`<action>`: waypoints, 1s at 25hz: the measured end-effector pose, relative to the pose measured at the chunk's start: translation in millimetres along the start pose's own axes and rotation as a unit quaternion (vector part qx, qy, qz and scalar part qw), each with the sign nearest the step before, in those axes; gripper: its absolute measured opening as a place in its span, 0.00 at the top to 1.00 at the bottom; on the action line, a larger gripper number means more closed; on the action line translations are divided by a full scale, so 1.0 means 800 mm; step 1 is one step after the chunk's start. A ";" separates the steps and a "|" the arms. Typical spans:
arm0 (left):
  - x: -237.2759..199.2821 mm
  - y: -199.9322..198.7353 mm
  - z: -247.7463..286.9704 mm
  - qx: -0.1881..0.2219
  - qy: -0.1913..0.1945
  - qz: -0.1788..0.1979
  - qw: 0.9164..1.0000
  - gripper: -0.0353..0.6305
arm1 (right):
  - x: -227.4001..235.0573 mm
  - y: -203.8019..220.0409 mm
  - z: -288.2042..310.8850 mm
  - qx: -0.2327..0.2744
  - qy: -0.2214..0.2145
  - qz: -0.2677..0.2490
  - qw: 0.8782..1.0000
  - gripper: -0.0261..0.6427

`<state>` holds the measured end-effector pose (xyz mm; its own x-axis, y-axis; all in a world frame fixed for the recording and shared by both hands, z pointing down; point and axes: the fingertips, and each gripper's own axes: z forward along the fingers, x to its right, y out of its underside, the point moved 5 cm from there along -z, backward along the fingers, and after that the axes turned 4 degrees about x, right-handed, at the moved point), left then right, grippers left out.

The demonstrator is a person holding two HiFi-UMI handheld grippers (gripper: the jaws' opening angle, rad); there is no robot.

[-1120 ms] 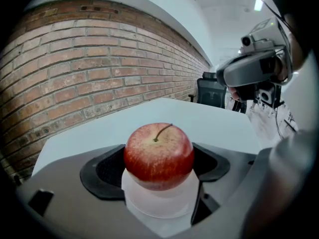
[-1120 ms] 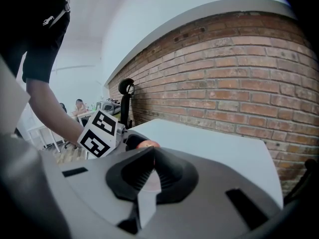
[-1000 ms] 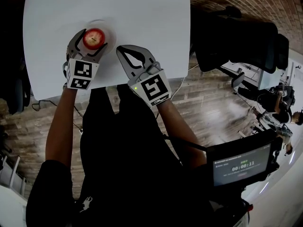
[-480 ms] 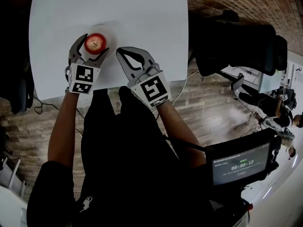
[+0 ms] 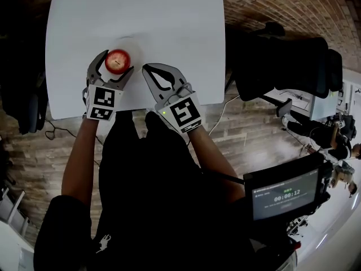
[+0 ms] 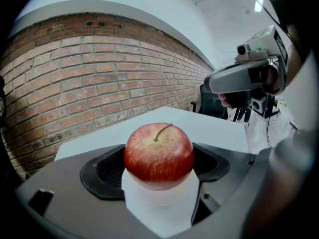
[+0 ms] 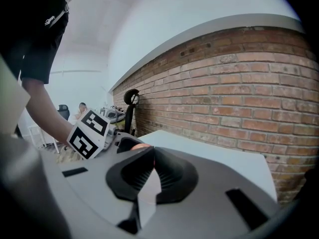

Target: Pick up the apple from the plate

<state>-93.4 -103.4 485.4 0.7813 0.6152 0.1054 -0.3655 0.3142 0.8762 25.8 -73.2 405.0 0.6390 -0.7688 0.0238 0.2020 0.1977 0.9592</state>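
Observation:
My left gripper [image 5: 117, 56] is shut on the red apple [image 5: 117, 61] and holds it above the white table [image 5: 169, 21]. The pale plate [image 5: 137, 45] lies just beyond, faint against the tabletop. In the left gripper view the apple [image 6: 158, 152], stem up, sits between the two dark pads [image 6: 105, 171]. My right gripper [image 5: 148, 68] hovers to the right of the apple, its jaws closed on nothing. In the right gripper view its pads [image 7: 172, 176] meet, and a sliver of the apple [image 7: 137, 146] shows past them.
The table's near edge [image 5: 141, 107] runs just under both grippers. Black office chairs [image 5: 282, 55] stand to the right over a wooden floor. A small screen [image 5: 285, 196] sits at lower right. A brick wall [image 6: 75, 73] rises behind the table.
My left gripper has risen with the apple, which now hangs off the plate toward the near side. The right gripper has risen a little beside it, still closed.

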 end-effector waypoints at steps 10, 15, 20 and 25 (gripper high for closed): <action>0.004 -0.016 -0.022 0.012 -0.008 0.003 1.000 0.34 | -0.007 -0.022 -0.005 0.025 -0.003 0.003 1.000 0.95; 0.004 -0.027 -0.036 0.011 -0.016 -0.003 1.000 0.34 | -0.009 -0.029 -0.006 0.033 -0.006 0.001 0.999 0.95; 0.006 -0.030 -0.046 0.017 -0.019 0.001 1.000 0.34 | -0.015 -0.038 -0.008 0.041 -0.011 -0.003 0.999 0.95; 0.008 -0.037 -0.057 0.017 -0.025 0.002 1.000 0.34 | -0.020 -0.046 -0.010 0.048 -0.019 -0.008 0.999 0.95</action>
<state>-100.7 -76.1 438.6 0.8045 0.5789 0.1326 -0.3524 0.2856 0.8912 14.0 -63.2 367.4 0.6071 -0.7944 0.0170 0.1388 0.1271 0.9821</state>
